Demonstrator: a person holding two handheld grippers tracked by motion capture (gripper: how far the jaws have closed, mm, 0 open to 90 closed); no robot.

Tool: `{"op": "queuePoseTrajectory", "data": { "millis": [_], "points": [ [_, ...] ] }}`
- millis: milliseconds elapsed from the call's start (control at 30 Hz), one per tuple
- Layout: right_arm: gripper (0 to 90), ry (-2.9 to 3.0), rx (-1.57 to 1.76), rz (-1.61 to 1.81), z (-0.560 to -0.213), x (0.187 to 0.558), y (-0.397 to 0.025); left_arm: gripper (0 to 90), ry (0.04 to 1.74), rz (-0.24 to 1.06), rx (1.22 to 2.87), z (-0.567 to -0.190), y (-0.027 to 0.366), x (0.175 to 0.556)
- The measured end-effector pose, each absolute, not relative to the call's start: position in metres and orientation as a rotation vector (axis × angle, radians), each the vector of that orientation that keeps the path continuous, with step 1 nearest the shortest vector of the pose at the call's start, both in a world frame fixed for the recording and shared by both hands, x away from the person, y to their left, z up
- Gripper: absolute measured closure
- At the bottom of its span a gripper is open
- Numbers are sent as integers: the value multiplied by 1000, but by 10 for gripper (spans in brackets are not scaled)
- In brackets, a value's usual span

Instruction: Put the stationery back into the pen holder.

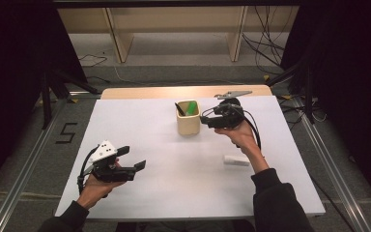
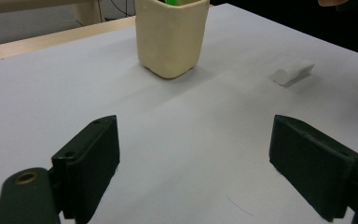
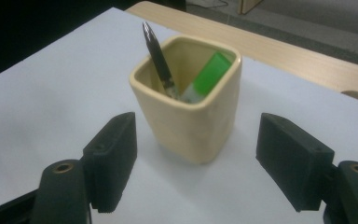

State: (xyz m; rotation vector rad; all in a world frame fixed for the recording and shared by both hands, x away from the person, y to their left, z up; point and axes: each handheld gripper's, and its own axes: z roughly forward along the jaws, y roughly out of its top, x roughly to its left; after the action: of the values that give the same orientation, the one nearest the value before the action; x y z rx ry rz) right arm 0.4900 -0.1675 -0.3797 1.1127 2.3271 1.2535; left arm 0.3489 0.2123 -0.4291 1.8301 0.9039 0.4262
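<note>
A cream, square-sided ceramic cup (image 1: 188, 118) is seen just above the centre of the high view, standing upright on the white table sheet (image 1: 174, 183). Inside it a dark pen (image 3: 158, 60) and a green marker (image 3: 206, 77) are leaned. The right gripper (image 1: 204, 121) is held just right of the cup, its jaws spread wide with nothing between them; in the right gripper view the cup sits centrally beyond the jaws. The left gripper (image 1: 133, 158) is held low at the lower left of the high view, well apart from the cup, jaws likewise parted and empty. A small white cylindrical object (image 1: 236, 160) is found lying right of centre.
</note>
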Motion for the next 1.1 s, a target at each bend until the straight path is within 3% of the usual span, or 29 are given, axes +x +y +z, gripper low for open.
{"op": "queuePoseTrajectory", "data": {
  "millis": [533, 1100],
  "points": [
    [266, 2450, 1065, 1128, -403, 457, -204, 156, 907, 429, 1831, -429, 213, 349],
    [243, 2590, 1024, 981, -422, 446, -210, 156, 899, 427, 1823, -429, 214, 348]
  ]
}}
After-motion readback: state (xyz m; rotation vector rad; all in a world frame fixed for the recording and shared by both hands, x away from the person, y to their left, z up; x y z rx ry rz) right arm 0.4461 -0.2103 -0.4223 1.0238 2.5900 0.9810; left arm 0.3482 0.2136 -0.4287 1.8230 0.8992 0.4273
